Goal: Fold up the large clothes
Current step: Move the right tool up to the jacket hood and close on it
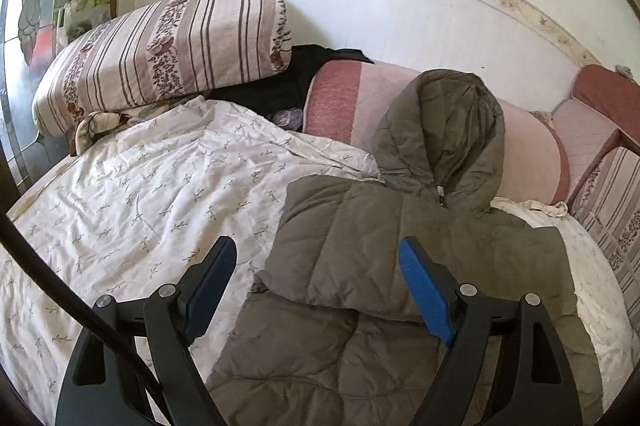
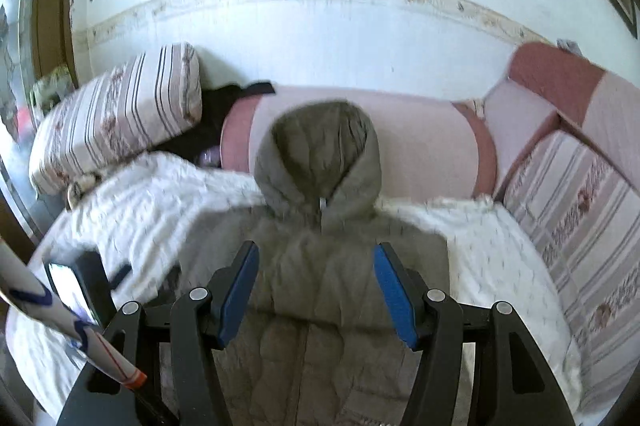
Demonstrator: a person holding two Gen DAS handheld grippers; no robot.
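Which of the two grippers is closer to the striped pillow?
Left. The left gripper hangs over the jacket's left edge, the striped pillow ahead to its left. The right gripper is over the jacket's middle, farther away.

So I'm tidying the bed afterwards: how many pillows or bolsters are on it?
2 clearly: a striped floral pillow at the far left against the wall, and a pink bolster along the wall behind the jacket's hood. Others may be hidden under the bedding.

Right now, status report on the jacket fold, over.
Left gripper open, empty. Right gripper open, empty. Olive hooded jacket on bedspread, sides folded in, hood against pink bolster. Nothing obstructing.
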